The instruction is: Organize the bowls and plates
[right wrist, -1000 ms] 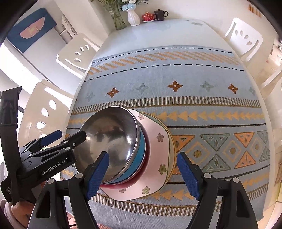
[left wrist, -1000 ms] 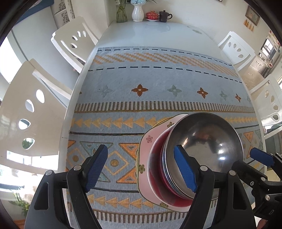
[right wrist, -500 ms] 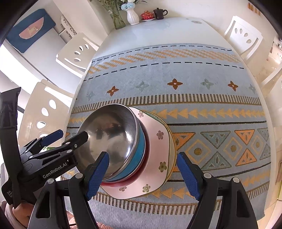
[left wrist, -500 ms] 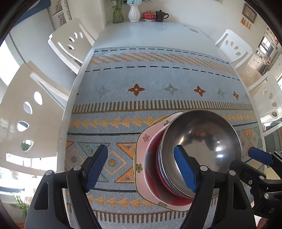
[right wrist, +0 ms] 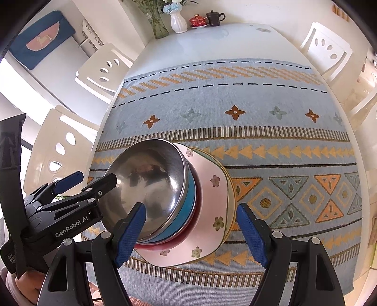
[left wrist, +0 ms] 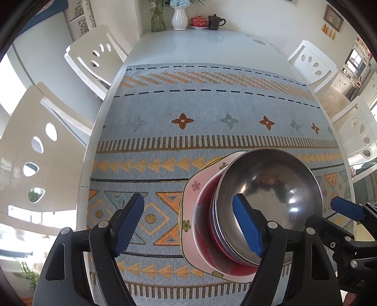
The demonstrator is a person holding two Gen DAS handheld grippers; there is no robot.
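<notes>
One stack stands on the patterned cloth near the table's front edge. A steel bowl (left wrist: 271,188) (right wrist: 150,181) is on top, nested in a blue bowl (right wrist: 188,207) and a red bowl (left wrist: 205,226), on a pink flowered plate (left wrist: 189,209) (right wrist: 212,200) over a yellow-rimmed plate (right wrist: 232,195). My left gripper (left wrist: 188,226) is open and empty, just left of the stack. My right gripper (right wrist: 192,231) is open and empty above the stack's near right side. Each gripper shows in the other's view, my right gripper (left wrist: 346,209) and my left gripper (right wrist: 70,181).
A glass vase (left wrist: 158,18), a white vase (left wrist: 179,15), a red lidded cup (left wrist: 199,21) and a dark teapot (left wrist: 215,22) stand at the table's far end. White chairs (left wrist: 94,56) (left wrist: 311,63) line both sides. The blue patterned cloth (left wrist: 212,106) covers the near table.
Both grippers have drawn back and risen slightly, so the stack sits a little lower in each view. The stack has not moved and both grippers stay open.
</notes>
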